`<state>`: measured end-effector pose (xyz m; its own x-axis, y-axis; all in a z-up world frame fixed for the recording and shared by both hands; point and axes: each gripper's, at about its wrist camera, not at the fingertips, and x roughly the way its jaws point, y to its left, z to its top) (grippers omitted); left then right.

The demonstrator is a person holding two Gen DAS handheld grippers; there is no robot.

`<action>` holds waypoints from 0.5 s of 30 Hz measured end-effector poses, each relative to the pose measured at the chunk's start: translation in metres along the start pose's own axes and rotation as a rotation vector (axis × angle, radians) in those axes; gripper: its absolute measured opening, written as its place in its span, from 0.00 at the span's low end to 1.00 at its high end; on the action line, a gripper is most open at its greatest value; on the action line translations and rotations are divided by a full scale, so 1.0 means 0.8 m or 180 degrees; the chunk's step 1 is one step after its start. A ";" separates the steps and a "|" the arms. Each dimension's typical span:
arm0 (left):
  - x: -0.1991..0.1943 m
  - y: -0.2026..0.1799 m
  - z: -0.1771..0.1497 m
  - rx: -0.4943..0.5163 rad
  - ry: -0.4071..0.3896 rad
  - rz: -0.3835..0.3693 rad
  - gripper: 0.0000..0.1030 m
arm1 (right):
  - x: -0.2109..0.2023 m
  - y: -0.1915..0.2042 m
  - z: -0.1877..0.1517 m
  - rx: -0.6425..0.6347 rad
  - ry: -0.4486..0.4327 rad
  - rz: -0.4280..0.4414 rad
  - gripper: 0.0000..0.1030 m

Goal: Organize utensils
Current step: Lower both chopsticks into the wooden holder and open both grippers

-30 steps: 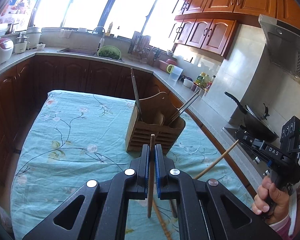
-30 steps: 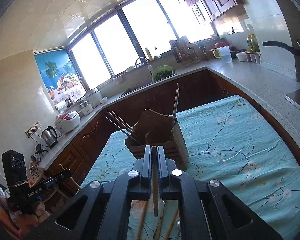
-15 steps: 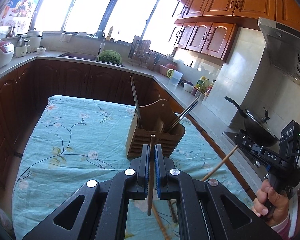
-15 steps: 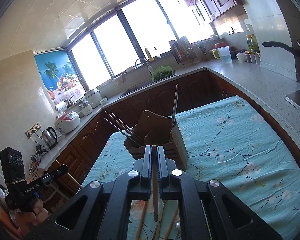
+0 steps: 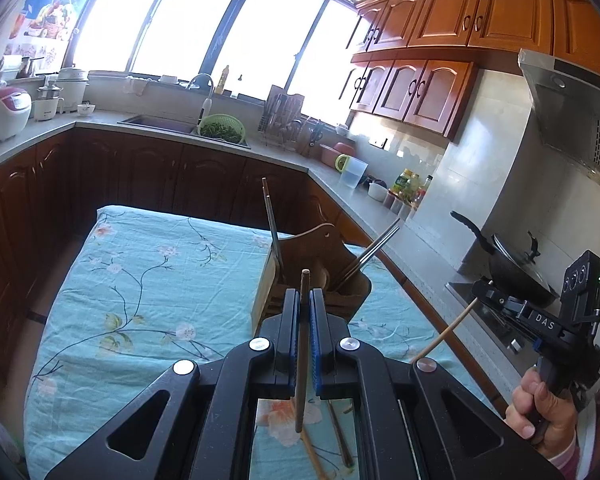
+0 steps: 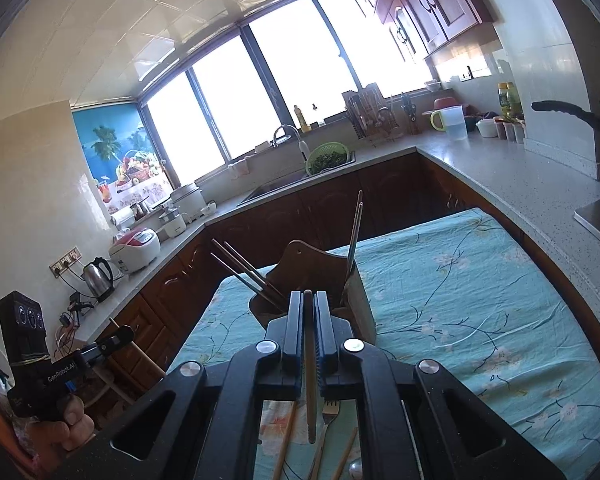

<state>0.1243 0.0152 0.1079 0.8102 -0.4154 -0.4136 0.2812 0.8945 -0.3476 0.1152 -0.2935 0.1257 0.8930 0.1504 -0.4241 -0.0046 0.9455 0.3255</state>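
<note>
fork [image 6: 330, 408] in right wrist view only

I see a turquoise, flower-patterned cloth [image 5: 148, 280] at nine o'clock, a brown wooden holder [image 5: 320, 256] centre, and a green colander [image 5: 223, 129] at twelve.

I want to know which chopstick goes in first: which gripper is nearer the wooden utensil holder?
Too close to call. The left gripper and right gripper each hold a chopstick just short of the wooden utensil holder, facing it from opposite sides.
</note>
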 end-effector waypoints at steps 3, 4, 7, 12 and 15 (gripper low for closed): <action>0.001 -0.002 0.013 0.0031 -0.0098 -0.0007 0.03 | 0.002 0.004 0.017 -0.0058 -0.0069 -0.0004 0.05; 0.001 -0.004 0.019 0.0047 -0.0148 -0.0006 0.03 | 0.003 0.005 0.024 -0.0079 -0.0110 -0.0006 0.05; 0.003 -0.008 0.041 0.0108 -0.0302 -0.0006 0.03 | 0.004 0.009 0.048 -0.0132 -0.0253 -0.0010 0.05; 0.014 -0.016 0.079 0.0231 -0.0631 0.0031 0.03 | 0.009 0.013 0.090 -0.0139 -0.0535 -0.0001 0.05; 0.028 -0.017 0.097 0.0229 -0.0775 0.0032 0.03 | 0.018 0.011 0.112 -0.0129 -0.0652 -0.0020 0.05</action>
<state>0.1784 0.0064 0.1691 0.9107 -0.3621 -0.1988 0.3012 0.9115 -0.2801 0.1679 -0.3089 0.1980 0.9659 0.0865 -0.2439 -0.0132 0.9577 0.2874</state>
